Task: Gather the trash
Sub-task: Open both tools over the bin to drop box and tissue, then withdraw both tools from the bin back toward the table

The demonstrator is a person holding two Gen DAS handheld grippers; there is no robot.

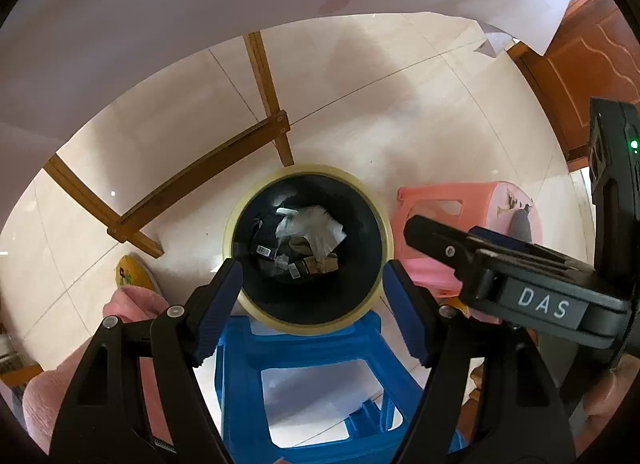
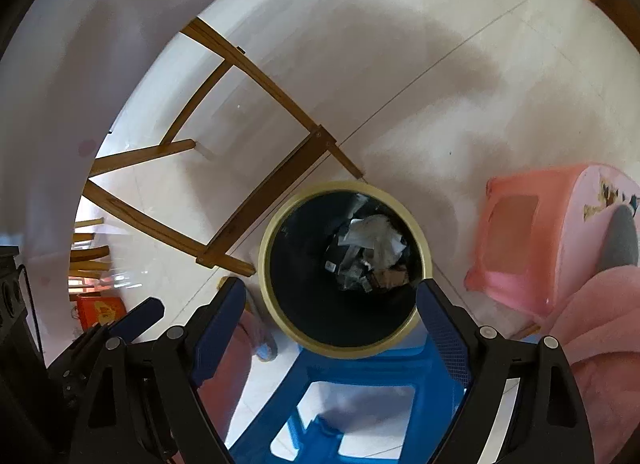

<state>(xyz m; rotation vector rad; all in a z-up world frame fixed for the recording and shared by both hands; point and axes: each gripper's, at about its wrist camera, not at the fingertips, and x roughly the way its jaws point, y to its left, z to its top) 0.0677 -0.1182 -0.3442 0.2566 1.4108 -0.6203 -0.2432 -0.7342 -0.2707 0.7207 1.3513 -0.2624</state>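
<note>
One round trash bin (image 1: 308, 314), black inside with a smooth pale-yellow rim, stands on the glossy cream floor tiles (image 1: 400, 111) and is seen from almost straight above in both wrist views. At its bottom lies the trash (image 1: 304, 240): crumpled white plastic film, small dark packets with barcode labels and scraps of brown cardboard. Both grippers hang over the bin's mouth. The left gripper (image 1: 312, 284) has its jaws spread wide, the ribbed blue pads flanking the rim with nothing between them. The right gripper (image 2: 330, 304) is likewise spread wide and empty; in the left view it appears at the right as a black body lettered "DAS". Just beside the bin, on the near side, sits a moulded blue plastic stool (image 1: 316, 384) with open rectangular cut-outs. A pink plastic stool (image 2: 532, 240) with a worn printed top stands near the bin's right. Slim wooden table legs and crossbars (image 2: 260, 191) cross the floor on the far left side, under a pale tabletop (image 1: 200, 3). Fuzzy pink sleeves (image 2: 592, 304) edge the frames.
</note>
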